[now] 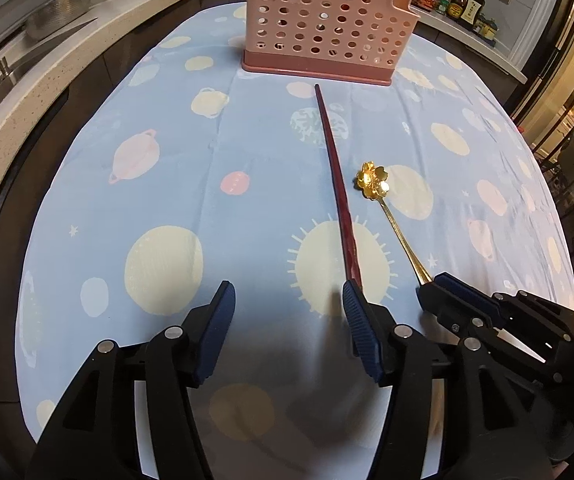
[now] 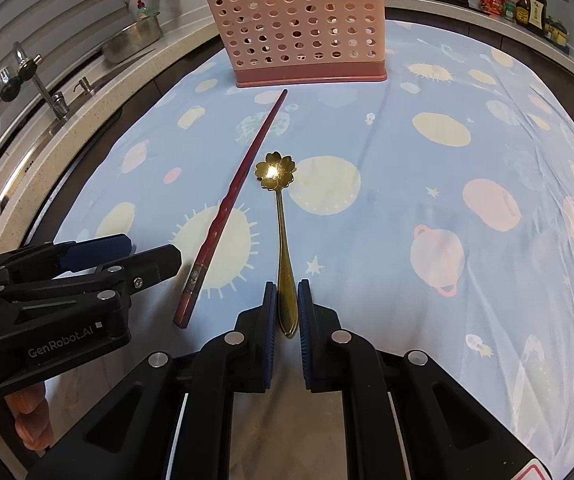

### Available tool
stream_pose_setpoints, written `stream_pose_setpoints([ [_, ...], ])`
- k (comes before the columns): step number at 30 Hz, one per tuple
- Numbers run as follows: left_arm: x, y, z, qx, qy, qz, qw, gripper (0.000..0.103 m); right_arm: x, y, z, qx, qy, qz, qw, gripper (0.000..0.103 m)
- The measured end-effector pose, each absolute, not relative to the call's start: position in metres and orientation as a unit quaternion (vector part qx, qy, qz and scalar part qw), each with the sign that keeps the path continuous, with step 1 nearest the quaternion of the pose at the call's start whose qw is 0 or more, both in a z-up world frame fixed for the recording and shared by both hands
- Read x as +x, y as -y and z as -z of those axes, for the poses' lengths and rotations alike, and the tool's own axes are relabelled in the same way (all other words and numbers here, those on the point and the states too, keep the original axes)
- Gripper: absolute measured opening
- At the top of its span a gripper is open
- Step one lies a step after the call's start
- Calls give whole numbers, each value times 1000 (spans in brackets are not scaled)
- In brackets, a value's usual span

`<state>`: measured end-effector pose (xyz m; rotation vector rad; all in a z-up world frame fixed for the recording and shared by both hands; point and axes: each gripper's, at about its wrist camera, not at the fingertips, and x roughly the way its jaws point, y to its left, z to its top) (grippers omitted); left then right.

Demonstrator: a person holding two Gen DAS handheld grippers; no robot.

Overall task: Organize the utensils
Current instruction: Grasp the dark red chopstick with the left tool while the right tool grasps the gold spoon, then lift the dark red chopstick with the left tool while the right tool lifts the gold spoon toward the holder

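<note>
Right gripper (image 2: 287,300) pads flank the handle end of the gold flower-bowl spoon (image 2: 281,236), nearly closed on it; contact cannot be confirmed. Left gripper (image 1: 289,300) spread wide, its right pad beside the red chopstick (image 1: 337,184). Both utensils flat on the planet-print cloth (image 1: 167,152), short of the pink perforated holder (image 1: 327,24).

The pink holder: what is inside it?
Dark red sticks, probably chopsticks, rise above the rim of the pink holder. Dark shapes show through its holes, but the perforated wall covers the rest, so the contents cannot be counted.
</note>
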<state>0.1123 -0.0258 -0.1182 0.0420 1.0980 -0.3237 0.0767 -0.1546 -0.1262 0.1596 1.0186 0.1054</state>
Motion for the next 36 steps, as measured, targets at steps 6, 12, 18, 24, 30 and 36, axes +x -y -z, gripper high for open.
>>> stream_pose_setpoints([
  [6,106,42,125,29,-523,173,834,53,66,164,126,86,-487,-38,868,10],
  [12,102,50,126,42,-512,179,839,42,56,175,127,97,-489,-28,867,10],
  [18,102,48,125,33,-516,193,834,8,50,178,126,102,-488,-28,866,10],
  [24,98,40,117,20,-515,195,835,7,46,180,124,107,-487,-28,867,10],
  [30,90,30,100,22,-501,192,844,7,40,185,118,113,-481,-25,869,10],
  [36,87,25,100,22,-502,189,844,7,41,188,128,127,-497,-29,858,10],
])
